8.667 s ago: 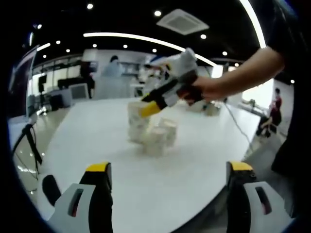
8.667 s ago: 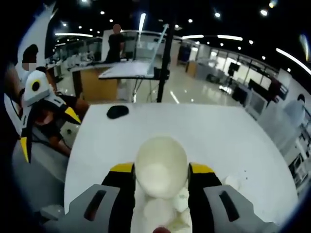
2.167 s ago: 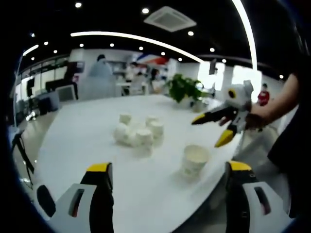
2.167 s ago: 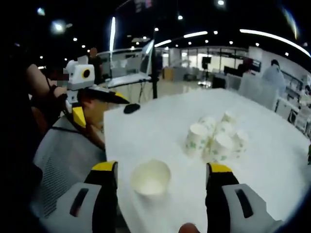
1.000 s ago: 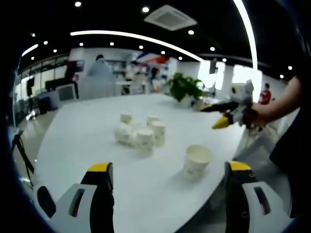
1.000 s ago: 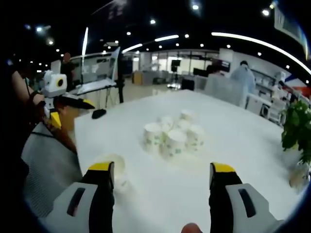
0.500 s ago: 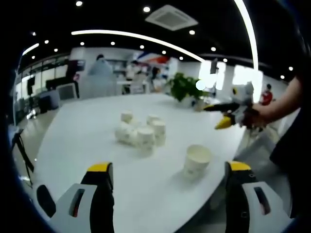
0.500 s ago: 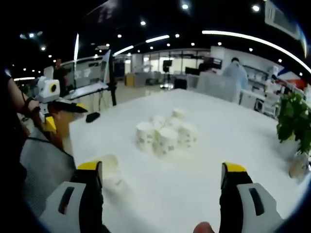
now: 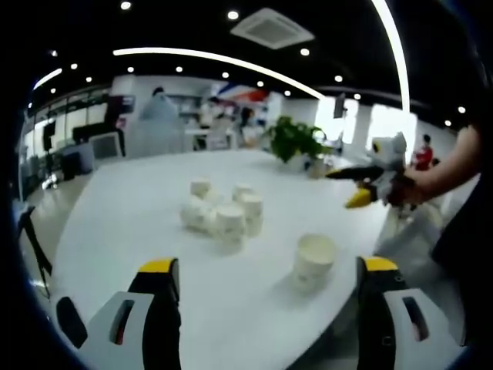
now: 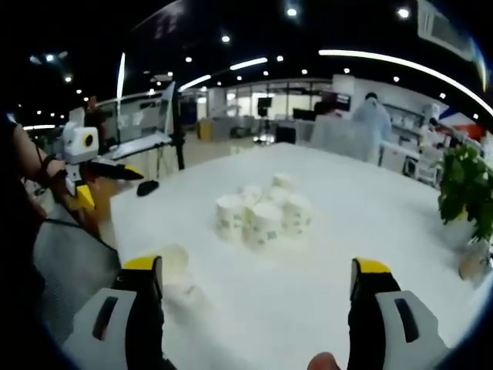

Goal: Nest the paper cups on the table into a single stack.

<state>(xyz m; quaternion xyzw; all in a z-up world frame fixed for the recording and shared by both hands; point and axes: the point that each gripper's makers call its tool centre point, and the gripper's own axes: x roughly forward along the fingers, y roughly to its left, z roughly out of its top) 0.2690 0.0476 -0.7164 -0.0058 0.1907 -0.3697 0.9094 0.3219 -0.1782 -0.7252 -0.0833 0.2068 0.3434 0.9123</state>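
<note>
Both grippers, left [image 9: 263, 276] and right [image 10: 258, 274], jaws wide, empty; 1 cup [image 9: 313, 260] stands apart from the cluster [image 9: 219, 213] on the table [image 9: 139, 208].

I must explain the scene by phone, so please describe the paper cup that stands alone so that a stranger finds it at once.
Start at the big white table. A cluster of paper cups sits near its middle. The lone cup stands upright by the table's near edge, apart from the cluster and touching nothing, its open mouth up.
</note>
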